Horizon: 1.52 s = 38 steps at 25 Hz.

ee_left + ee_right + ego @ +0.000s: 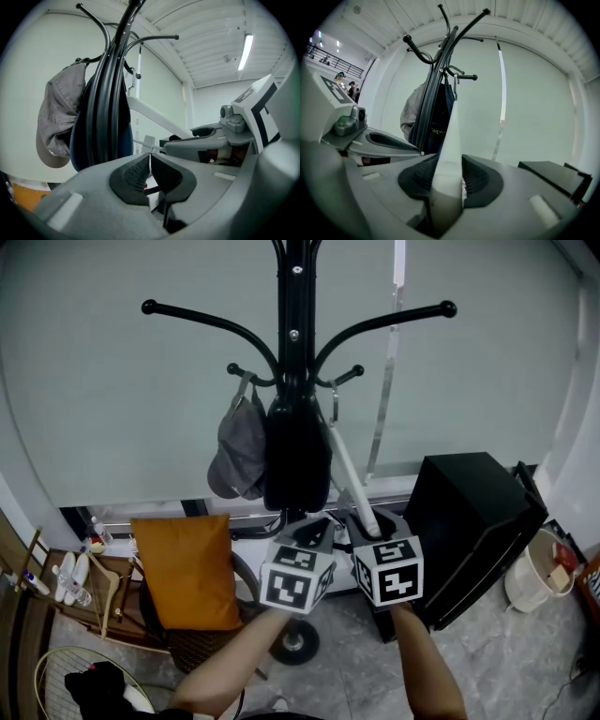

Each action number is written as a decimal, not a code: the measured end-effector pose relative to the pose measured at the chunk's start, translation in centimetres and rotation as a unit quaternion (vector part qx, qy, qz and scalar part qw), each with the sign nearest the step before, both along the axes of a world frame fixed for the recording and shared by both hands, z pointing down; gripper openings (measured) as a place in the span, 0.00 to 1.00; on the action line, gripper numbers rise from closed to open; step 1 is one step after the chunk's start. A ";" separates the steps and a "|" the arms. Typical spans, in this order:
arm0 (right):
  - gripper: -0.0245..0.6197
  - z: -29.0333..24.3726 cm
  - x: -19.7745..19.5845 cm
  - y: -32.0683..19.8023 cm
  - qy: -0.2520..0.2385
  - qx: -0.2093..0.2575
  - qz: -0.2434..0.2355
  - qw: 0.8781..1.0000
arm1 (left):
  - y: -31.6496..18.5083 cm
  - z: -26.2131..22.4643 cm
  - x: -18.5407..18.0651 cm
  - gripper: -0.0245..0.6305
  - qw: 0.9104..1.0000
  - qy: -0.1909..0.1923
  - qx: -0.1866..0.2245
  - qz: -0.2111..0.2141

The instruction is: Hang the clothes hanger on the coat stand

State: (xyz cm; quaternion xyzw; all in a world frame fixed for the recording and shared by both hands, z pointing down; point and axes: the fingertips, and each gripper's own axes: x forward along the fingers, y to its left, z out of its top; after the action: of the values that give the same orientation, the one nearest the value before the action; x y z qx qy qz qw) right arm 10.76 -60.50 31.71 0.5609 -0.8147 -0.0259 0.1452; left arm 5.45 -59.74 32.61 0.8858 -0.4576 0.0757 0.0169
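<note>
The black coat stand point(295, 334) rises straight ahead, with a grey cap point(239, 442) and a dark bag point(295, 456) hanging on its low hooks. A white clothes hanger point(349, 470) has its metal hook point(334, 407) over a low right hook, and its arm slants down to my right gripper point(367, 523). In the right gripper view that arm point(452, 131) lies between the jaws of the right gripper point(449, 173), which stand open close beside it. My left gripper point(317, 529) is just to the left. Its jaws point(150, 159) meet at the tips, right by a thin white bar of the hanger point(149, 141).
A black cabinet point(473, 521) stands at the right with a white bucket point(539, 573) beyond it. An orange cushion point(187, 568) rests on a chair at the left. The stand's base point(295, 641) is below my arms. A low rack with shoes point(75, 577) is at the far left.
</note>
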 end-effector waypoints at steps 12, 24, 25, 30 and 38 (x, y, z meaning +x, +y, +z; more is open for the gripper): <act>0.24 -0.4 1.0 2.7 -0.016 0.009 -0.001 1.000 | 2.4 0.1 1.0 0.06 1.000 0.000 0.000 -0.004; 0.25 -0.6 1.7 5.7 -0.023 0.016 -0.011 1.000 | 5.1 0.0 2.0 0.06 1.000 -0.001 0.002 -0.010; 0.25 -0.6 1.8 6.0 -0.023 0.017 -0.012 1.000 | 5.3 0.1 2.1 0.06 1.000 -0.001 0.000 -0.011; 0.25 -0.8 2.2 7.3 -0.028 0.022 -0.011 0.999 | 6.6 0.0 2.5 0.06 1.000 -0.002 0.004 -0.012; 0.25 -1.1 2.0 10.3 -0.039 0.028 -0.020 0.999 | 9.4 -0.5 3.1 0.06 1.000 0.009 0.008 -0.009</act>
State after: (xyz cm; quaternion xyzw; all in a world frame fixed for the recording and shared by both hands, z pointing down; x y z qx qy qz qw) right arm 12.76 -50.19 30.57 0.5486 -0.8299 -0.0300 0.0972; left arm 8.57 -50.32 32.10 0.8825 -0.4656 0.0646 0.0147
